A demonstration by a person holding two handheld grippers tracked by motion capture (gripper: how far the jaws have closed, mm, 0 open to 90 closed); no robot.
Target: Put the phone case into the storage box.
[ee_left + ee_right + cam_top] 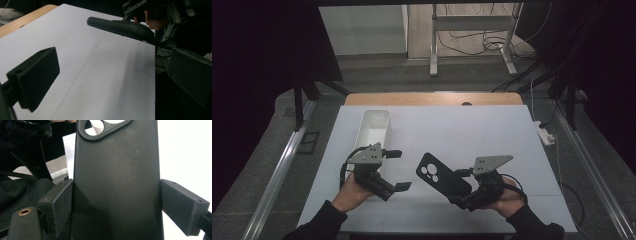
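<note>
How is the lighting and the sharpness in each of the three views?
High view: dim, dark surroundings, white table sheet evenly lit. Left gripper view: soft shadow under the black rubbery phone case. Right gripper view: case sharp, sheet behind it overexposed.

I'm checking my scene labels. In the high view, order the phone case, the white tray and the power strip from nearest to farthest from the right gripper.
1. Phone case: clamped in the right gripper.
2. White tray: upper left, across the table.
3. Power strip: on the floor, off the table's right edge; close to the tray's distance, so this ranking is tentative.
</note>
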